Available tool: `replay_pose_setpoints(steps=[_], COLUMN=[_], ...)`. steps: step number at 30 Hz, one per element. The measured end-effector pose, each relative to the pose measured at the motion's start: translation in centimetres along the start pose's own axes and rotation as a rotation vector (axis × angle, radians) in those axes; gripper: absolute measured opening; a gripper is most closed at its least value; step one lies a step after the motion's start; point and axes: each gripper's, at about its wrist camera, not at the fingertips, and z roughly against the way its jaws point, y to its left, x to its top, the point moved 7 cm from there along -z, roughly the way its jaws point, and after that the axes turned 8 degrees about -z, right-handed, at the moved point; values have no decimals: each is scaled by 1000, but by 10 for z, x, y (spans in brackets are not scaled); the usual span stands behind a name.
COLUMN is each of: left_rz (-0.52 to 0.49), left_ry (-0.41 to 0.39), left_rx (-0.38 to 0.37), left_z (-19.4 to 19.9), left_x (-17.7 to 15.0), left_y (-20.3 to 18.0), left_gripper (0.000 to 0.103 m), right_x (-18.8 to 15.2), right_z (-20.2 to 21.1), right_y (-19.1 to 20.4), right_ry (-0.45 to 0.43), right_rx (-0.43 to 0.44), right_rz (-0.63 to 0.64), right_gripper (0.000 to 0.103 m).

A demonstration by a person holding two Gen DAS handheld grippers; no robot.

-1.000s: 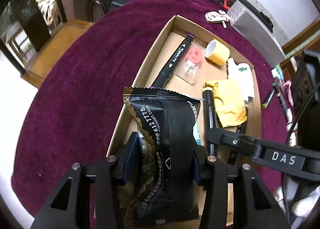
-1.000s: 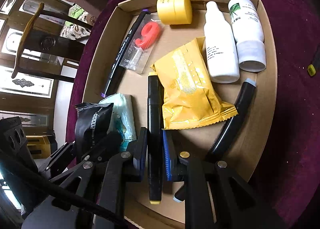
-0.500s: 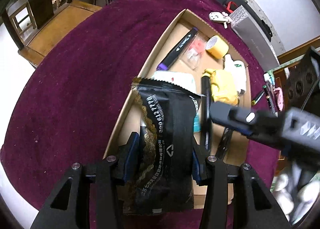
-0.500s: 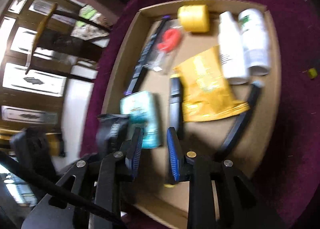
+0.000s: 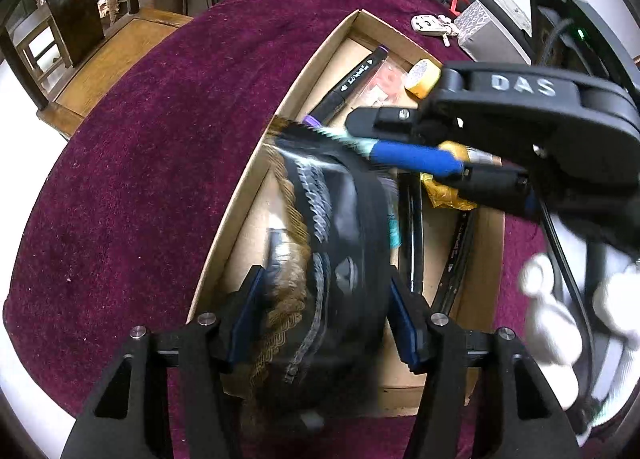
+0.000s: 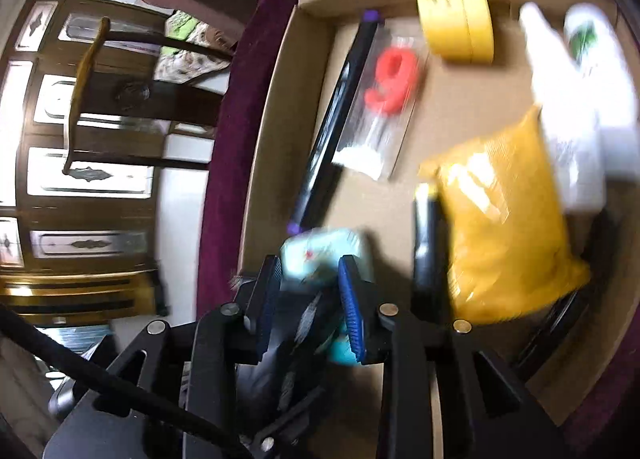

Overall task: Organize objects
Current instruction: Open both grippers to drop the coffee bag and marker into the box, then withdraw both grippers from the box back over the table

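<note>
The black packet is glossy foil-like film with a gold pattern. The box is plain matt brown cardboard, corrugated at its edge. The counter wears a rough, fuzzy maroon cloth. The yellow packet is shiny, crinkled plastic film. Both bottles look like smooth white plastic. The left claw is matt black plastic with blue pads and small bright metal screws.

in the right wrist view, a box fills the frame's right; a tape roll lies upper centre, bottles upper right, a marker along its left wall.
</note>
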Motion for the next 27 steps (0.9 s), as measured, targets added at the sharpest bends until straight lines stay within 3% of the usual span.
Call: replay_pose_setpoints(steps=[4, 9, 11, 15, 19, 22, 27], left_rz=[32, 61, 71, 81, 71, 59, 4], left_ry=[2, -52, -74, -103, -113, -108, -82], left_rx=[-31, -71, -71, -52, -44, -45, -53], left_z=[5, 28, 36, 46, 50, 47, 34], left_x=[-1, 2, 4, 11, 13, 15, 18], left_y=[4, 11, 14, 22, 22, 14, -20], left_gripper=[53, 53, 53, 53, 53, 53, 53], right_x=[17, 11, 9, 4, 0, -3, -13], right_z=[7, 26, 33, 46, 80, 102, 122], right_y=[1, 1, -7, -15, -38, -66, -104], right_ry=[-54, -50, -51, -69, -121, -164, -207], right_rx=[-77, 1, 27, 68, 102, 97, 81], right_rz=[44, 19, -5, -43, -100, -154, -244], right_gripper=[28, 29, 35, 35, 36, 46, 46])
